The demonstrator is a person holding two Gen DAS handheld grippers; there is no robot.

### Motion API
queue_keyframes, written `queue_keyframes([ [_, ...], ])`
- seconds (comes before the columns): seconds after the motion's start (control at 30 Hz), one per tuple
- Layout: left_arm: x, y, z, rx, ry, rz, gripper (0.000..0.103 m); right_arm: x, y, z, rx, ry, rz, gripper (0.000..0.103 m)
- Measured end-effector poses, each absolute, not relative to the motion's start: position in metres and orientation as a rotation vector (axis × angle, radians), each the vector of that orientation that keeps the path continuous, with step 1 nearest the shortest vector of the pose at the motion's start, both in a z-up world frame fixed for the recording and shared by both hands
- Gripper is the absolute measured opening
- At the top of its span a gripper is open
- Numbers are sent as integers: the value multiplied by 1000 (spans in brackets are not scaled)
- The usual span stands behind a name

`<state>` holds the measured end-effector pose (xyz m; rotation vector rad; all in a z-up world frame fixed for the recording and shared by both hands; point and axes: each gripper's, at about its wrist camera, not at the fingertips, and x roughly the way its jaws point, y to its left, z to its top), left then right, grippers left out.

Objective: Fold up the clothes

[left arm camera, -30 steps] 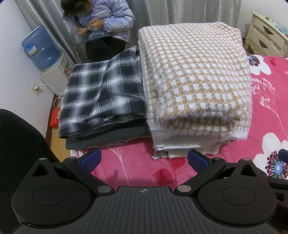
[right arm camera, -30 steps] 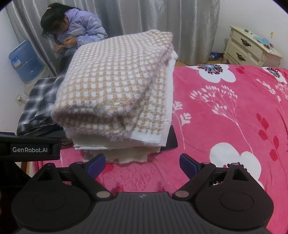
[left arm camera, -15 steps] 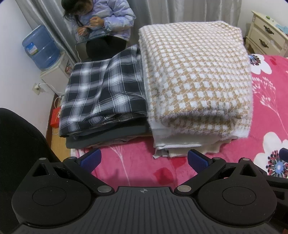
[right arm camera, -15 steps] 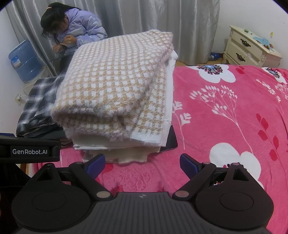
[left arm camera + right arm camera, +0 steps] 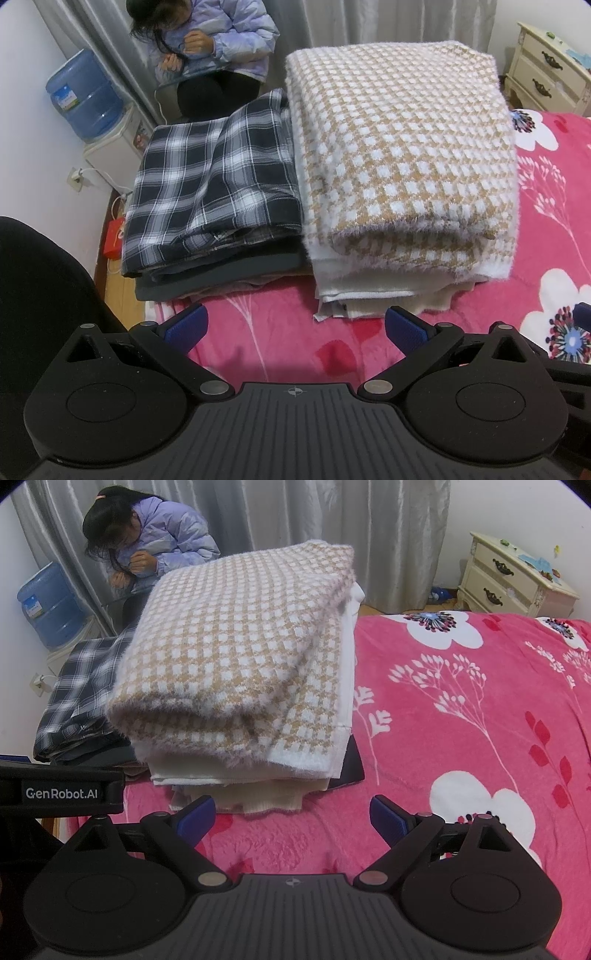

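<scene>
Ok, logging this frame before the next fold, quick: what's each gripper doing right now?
Left gripper: open, holding nothing, just short of the folded piles.
Right gripper: open, holding nothing, over the pink blanket.

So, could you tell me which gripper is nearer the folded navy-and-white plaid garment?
Left. The left gripper sits just before the plaid garment; the right gripper fronts the neighbouring stack.

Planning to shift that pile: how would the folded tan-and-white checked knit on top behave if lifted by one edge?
The checked knit would probably flop and unfold, since its folded layers lie loose. Its fuzzy pile suggests decent grip. It looks thick, so likely bulky rather than heavy.
</scene>
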<state>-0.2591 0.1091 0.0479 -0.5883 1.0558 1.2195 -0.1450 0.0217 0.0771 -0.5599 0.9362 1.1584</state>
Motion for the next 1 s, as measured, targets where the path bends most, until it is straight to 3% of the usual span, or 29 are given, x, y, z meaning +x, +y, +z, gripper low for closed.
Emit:
queue_keyframes([
  [1.0, -261, 104, 50, -611, 1044, 1222, 103, -149, 16, 80, -566, 906, 1143, 95],
])
